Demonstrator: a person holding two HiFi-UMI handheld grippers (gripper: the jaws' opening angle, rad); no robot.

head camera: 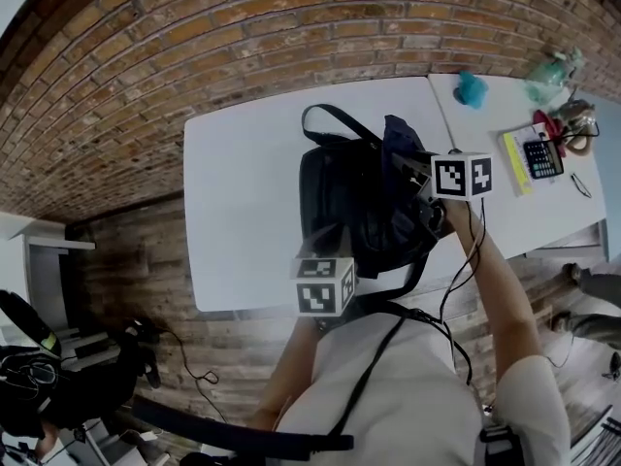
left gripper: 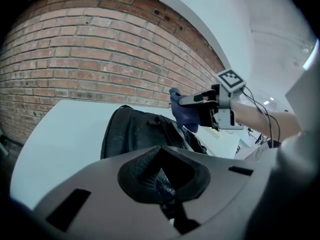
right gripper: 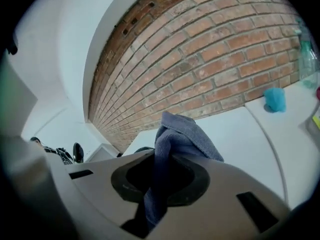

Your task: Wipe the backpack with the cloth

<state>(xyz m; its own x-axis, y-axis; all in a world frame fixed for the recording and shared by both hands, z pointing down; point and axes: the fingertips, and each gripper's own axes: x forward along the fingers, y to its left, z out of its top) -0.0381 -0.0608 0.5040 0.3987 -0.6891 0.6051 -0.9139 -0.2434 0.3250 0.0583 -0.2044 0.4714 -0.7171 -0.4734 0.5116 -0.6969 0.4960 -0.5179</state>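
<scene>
The soft black backpack (head camera: 359, 202) lies mid-way along the white tabletop (head camera: 243, 212). The left gripper (left gripper: 162, 181) has its jaws pressed together on a fold of the backpack's near edge, while the right gripper (right gripper: 157, 184) has its jaws clamped on a bunched dark blue terry cloth (right gripper: 180, 134) held over the bag's far right part; I cannot tell whether the cloth touches it. The likely trouble is the cloth dragging out of that narrow pinch as it rubs the fabric, or a hard stroke tugging the limp bag from the left jaws and sliding it across the smooth tabletop.
</scene>
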